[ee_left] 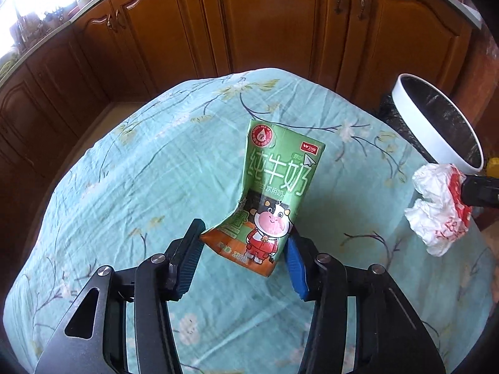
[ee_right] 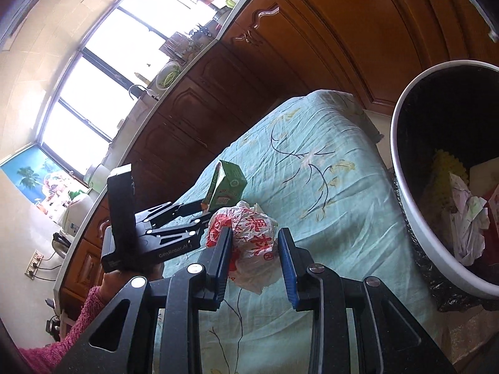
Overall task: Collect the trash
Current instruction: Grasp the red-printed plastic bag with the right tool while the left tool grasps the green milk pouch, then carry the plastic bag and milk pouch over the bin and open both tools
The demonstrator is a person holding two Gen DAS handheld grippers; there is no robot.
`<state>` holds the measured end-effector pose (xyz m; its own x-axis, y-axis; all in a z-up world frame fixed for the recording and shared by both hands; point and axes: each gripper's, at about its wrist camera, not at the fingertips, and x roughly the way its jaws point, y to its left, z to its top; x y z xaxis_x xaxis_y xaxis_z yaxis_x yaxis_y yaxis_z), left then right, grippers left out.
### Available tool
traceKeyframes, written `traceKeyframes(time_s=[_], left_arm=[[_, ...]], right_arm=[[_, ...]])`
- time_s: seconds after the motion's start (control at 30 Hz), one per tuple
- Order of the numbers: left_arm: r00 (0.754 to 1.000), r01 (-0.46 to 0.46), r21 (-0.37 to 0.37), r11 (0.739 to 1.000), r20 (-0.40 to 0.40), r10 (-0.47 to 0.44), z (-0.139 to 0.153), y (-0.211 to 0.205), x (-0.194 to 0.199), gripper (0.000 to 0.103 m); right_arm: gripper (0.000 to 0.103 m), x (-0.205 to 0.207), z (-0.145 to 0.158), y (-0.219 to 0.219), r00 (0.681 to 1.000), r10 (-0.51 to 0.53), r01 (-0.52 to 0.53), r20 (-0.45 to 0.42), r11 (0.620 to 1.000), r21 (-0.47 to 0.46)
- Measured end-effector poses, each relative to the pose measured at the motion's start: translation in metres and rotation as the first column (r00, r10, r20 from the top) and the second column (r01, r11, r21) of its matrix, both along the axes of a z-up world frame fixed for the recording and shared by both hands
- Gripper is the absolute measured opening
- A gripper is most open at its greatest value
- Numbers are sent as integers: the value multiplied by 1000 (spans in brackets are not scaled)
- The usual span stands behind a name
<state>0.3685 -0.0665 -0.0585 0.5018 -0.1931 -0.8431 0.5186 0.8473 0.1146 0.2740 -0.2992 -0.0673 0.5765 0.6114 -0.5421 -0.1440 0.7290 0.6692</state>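
Observation:
A bent green milk carton [ee_left: 274, 187] with a cartoon cow stands tilted on the teal floral tablecloth [ee_left: 140, 187]. My left gripper [ee_left: 246, 235] is shut on its orange bottom end, one pad against each side. The right wrist view shows the same carton [ee_right: 226, 184] at the tips of the left gripper [ee_right: 202, 210]. My right gripper [ee_right: 254, 232] is shut on a crumpled white and red plastic bag [ee_right: 252, 243]. That bag [ee_left: 436, 208] hangs at the table's right edge in the left wrist view, just below the bin, with the right gripper [ee_left: 467, 188] clamped on it.
A white-rimmed bin [ee_right: 402, 193] with a black liner stands right of the table and holds crumpled paper [ee_right: 467, 218] and a yellow item. It also shows as the bin [ee_left: 436, 143] in the left wrist view. Brown wooden cabinets [ee_left: 280, 25] run behind. A pink sleeve [ee_right: 87, 308] holds the left gripper.

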Motion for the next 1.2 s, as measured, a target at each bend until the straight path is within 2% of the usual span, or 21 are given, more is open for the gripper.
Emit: traceKeyframes(time_s=[0.13, 0.27, 0.4, 0.63, 0.8, 1.2], left_arm=[[1000, -8, -56, 998, 3, 8, 10, -1, -33, 48], [998, -53, -148, 988, -33, 48, 18, 6, -63, 48], [993, -109, -229, 967, -68, 96, 20, 11, -89, 48], [985, -173, -309, 935, -61, 162, 28, 1, -122, 48], [984, -175, -329, 928, -46, 169, 33, -22, -137, 48], [996, -90, -309, 947, -13, 91, 38, -91, -149, 48]], right_arm=[[30, -10, 4, -6, 1000, -11, 11, 16, 1000, 1], [30, -20, 6, -13, 999, -20, 20, 28, 1000, -8], [30, -31, 7, -20, 999, -28, 28, 33, 1000, -9], [30, -51, 11, -39, 996, -78, 79, 50, 997, -24], [30, -67, 13, -55, 990, -120, 125, 72, 990, -61], [30, -88, 17, -90, 976, -199, 205, 90, 977, -61]])
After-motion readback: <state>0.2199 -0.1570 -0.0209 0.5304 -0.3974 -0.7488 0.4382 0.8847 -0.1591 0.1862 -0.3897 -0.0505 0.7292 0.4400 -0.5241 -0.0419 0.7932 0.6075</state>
